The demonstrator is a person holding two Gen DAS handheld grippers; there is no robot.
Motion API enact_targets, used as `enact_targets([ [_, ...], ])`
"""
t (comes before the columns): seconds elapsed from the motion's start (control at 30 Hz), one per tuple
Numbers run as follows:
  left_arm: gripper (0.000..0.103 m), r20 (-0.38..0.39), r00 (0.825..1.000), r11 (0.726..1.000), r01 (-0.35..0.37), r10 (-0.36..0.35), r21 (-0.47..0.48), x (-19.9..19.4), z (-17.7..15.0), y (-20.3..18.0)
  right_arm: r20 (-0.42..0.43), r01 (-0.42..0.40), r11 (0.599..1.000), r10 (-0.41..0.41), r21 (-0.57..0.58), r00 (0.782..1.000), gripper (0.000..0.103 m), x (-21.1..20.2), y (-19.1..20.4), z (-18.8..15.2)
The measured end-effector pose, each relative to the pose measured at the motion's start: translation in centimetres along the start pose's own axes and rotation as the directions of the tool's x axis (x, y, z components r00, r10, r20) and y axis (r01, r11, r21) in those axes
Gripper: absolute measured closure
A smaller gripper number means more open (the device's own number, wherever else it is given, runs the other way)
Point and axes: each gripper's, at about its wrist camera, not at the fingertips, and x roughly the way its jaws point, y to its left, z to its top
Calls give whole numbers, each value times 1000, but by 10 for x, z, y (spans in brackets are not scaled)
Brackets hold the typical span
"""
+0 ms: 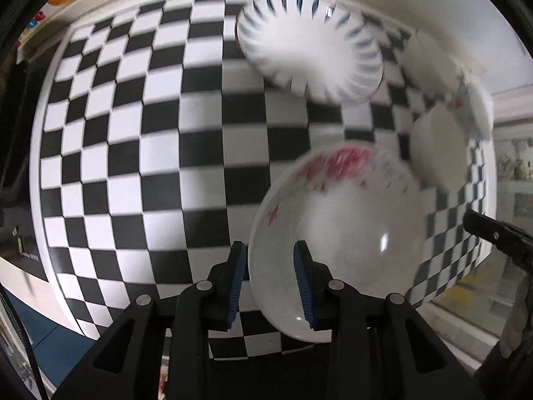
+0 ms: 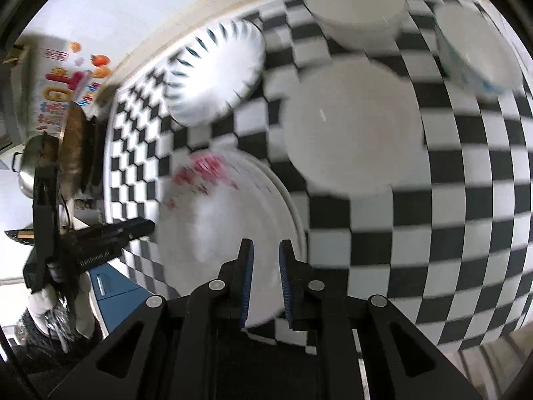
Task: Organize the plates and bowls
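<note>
A white plate with red flowers [image 1: 336,233] lies on the checkered table [image 1: 133,133]. My left gripper [image 1: 270,283] straddles its left rim, jaws a little apart, one pad outside the rim and one over the plate. In the right wrist view the same plate [image 2: 220,213] has my right gripper [image 2: 265,280] astride its right rim, jaws narrow. Whether either one pinches the rim is unclear. A blue-striped white plate [image 1: 309,46] lies at the back, and it also shows in the right wrist view [image 2: 216,73]. Both views are blurred.
A plain white bowl [image 2: 353,123] sits right of the flower plate, another white bowl [image 2: 359,10] behind it, and a blue-patterned bowl [image 2: 476,53] at far right. The left wrist view shows white bowls [image 1: 436,146] at right. Pots [image 2: 66,143] stand off the table's left.
</note>
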Motion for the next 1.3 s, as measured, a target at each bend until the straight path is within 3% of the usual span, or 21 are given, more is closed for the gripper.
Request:
enact_targets([
  [0.1,75,55,998,1000,18,-17,-17,-19,22,2,32,-3,1000,4,-25,999,85,-10,11,28],
  [0.23,73,89,996,997,32,-25,-77,-19,66,14,81,42,999,-41,-19,996,84,-8,15,90],
  [0.33,73,79,997,991,32,-22,-131,-4,107,31,87,72,997,-72,4,994,84,4,12,135],
  [0.53,73,17,999,982,40,-37,-187,34,146,42,46,83,996,-84,27,995,84,42,11,202],
  [0.83,73,-42,997,978,55,-65,-204,74,172,47,-48,115,993,-115,6,992,84,95,9,244],
  [0.93,86,-28,997,981,69,-75,-183,76,173,42,-66,93,996,-92,5,994,87,107,8,249],
  [0.97,86,-26,998,984,52,-57,-173,74,173,39,-68,86,996,-86,4,994,91,108,7,249],
  [1.07,87,-1,1000,986,26,-27,-165,69,172,32,-48,122,992,-124,-38,991,91,109,13,248],
  [1.3,87,48,999,990,25,-18,-138,46,162,18,-10,116,991,-117,-59,993,92,91,19,234],
])
